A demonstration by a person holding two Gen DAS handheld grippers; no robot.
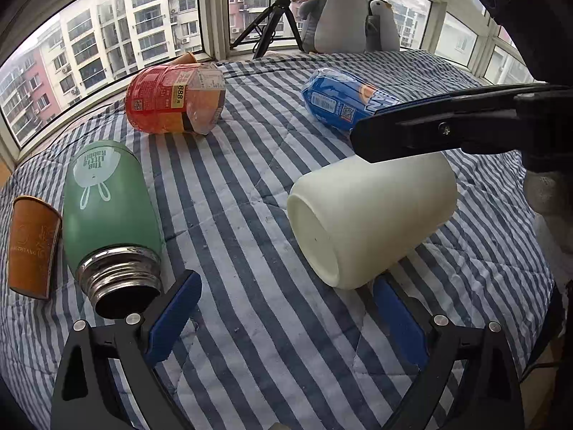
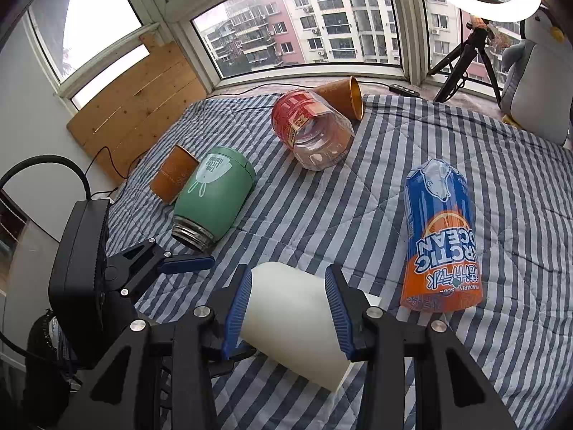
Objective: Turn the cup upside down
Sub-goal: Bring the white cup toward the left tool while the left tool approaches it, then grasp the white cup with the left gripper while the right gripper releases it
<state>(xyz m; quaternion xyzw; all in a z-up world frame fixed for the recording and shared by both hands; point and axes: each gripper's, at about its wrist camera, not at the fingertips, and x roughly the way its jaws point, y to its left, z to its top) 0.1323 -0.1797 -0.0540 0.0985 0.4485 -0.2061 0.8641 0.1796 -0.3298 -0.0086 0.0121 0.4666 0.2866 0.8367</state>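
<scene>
A white cup (image 1: 372, 218) is tilted on its side above the striped cloth, its flat base toward the left wrist camera. My right gripper (image 2: 290, 308) is shut on the white cup (image 2: 290, 319), one blue pad on each side of its wall. In the left wrist view, a right finger (image 1: 429, 132) lies across the cup's top. My left gripper (image 1: 283, 322) is open and empty, just below and left of the cup, pads wide apart. It also shows in the right wrist view (image 2: 186, 263).
On the striped blanket (image 1: 250, 358) lie a green flask (image 1: 107, 208), a brown paper cup (image 1: 32, 247), a red-labelled clear jar (image 1: 175, 100) and a blue-orange soda can (image 2: 442, 240). Another brown cup (image 2: 343, 96), a tripod (image 1: 272, 25) and penguin plush toys (image 1: 336, 14) stand by the window.
</scene>
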